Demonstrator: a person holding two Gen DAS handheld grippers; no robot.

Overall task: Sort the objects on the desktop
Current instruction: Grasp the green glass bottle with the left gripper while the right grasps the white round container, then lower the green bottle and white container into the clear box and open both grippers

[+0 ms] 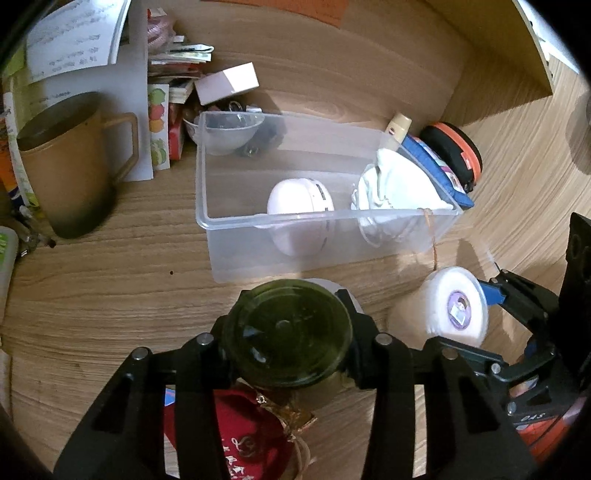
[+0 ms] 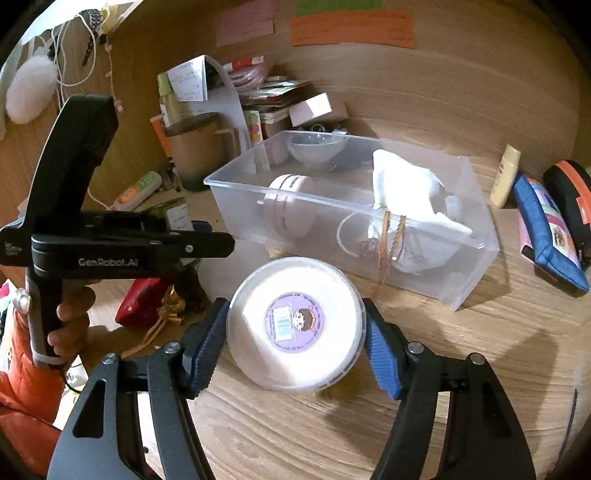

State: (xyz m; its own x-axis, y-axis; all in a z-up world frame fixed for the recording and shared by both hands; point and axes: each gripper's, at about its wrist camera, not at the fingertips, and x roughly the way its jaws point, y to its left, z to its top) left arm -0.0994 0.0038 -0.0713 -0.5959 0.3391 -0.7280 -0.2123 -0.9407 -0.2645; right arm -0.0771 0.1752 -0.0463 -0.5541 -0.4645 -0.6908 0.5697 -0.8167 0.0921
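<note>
Clamping the green-lidded jar (image 1: 290,332) in the left gripper (image 1: 290,334), pinching the white tub (image 2: 295,323) in the right gripper (image 2: 295,328), beside the clear bin (image 2: 472,206)

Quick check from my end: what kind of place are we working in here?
Most likely a home study desk set in a wooden alcove. Sticky notes are stuck on the back panel, papers and booklets pile up in the corner beside a tan mug, and a clear plastic bin sits mid-desk holding small personal items.
</note>
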